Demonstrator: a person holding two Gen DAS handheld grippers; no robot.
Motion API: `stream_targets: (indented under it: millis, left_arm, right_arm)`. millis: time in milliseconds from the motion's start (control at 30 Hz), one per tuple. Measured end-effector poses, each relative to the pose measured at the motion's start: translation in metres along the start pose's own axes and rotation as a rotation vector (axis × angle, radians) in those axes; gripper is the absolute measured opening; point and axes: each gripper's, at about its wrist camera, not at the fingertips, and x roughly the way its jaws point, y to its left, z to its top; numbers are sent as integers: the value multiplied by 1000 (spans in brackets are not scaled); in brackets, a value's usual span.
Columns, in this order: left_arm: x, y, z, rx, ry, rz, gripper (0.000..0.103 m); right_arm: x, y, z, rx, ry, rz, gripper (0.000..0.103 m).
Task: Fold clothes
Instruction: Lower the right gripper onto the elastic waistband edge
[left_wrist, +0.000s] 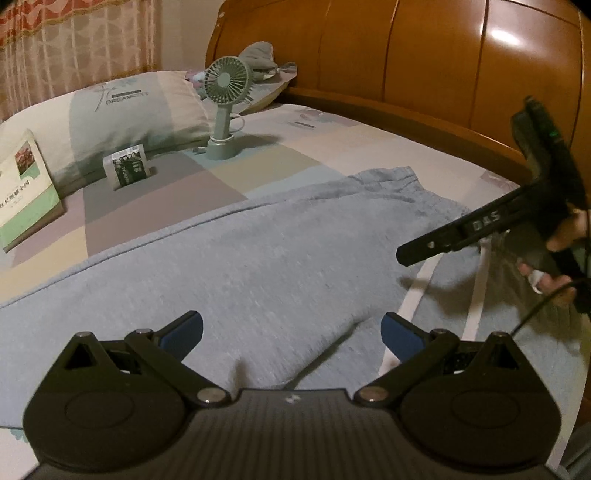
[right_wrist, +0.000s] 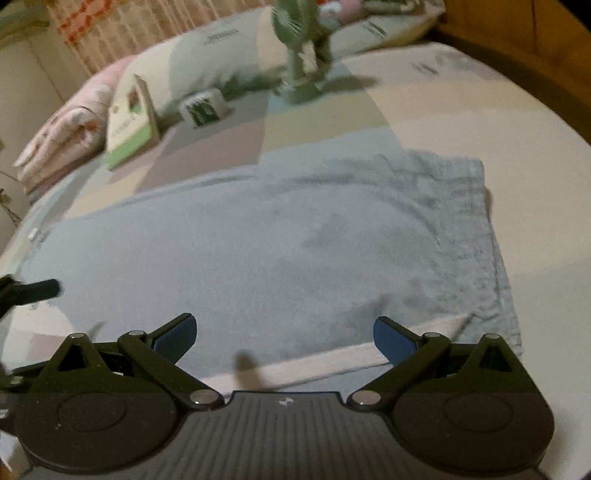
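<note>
A pair of light blue-grey trousers (left_wrist: 240, 266) with a white side stripe (left_wrist: 413, 295) lies flat across the bed. Its elastic waistband (left_wrist: 388, 181) points toward the headboard. My left gripper (left_wrist: 291, 332) hovers just above the cloth, open, nothing between its blue pads. In the right wrist view the same trousers (right_wrist: 277, 251) fill the middle, with the waistband (right_wrist: 472, 229) at the right and the white stripe (right_wrist: 332, 362) near the camera. My right gripper (right_wrist: 284, 336) is open above the stripe and holds nothing. It also shows at the right of the left wrist view (left_wrist: 417, 253), held in a hand.
A small green desk fan (left_wrist: 225, 107) stands on the patchwork bedsheet (left_wrist: 280, 162) behind the trousers. A tissue pack (left_wrist: 127, 168), a book (left_wrist: 26, 188) and pillows (left_wrist: 122, 114) lie to the left. A wooden headboard (left_wrist: 406, 59) runs along the back right.
</note>
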Motion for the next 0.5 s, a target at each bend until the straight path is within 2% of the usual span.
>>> stream_targets:
  millis: [67, 167, 267, 367, 500]
  left_arm:
    - [1, -4, -1, 19, 1, 5, 102]
    - [2, -9, -2, 39, -2, 4, 102]
    - [-1, -12, -2, 40, -13, -12, 102]
    - [-5, -13, -2, 40, -27, -13, 102]
    - [-10, -12, -3, 37, -30, -10, 102]
  right_arm:
    - [-3, -7, -5, -13, -9, -3, 103]
    - [-10, -10, -8, -28, -5, -66, 103]
    - [-18, -9, -7, -18, -15, -74, 103]
    - [-24, -1, 1, -18, -55, -48, 103]
    - [-9, 1, 14, -8, -49, -17, 103]
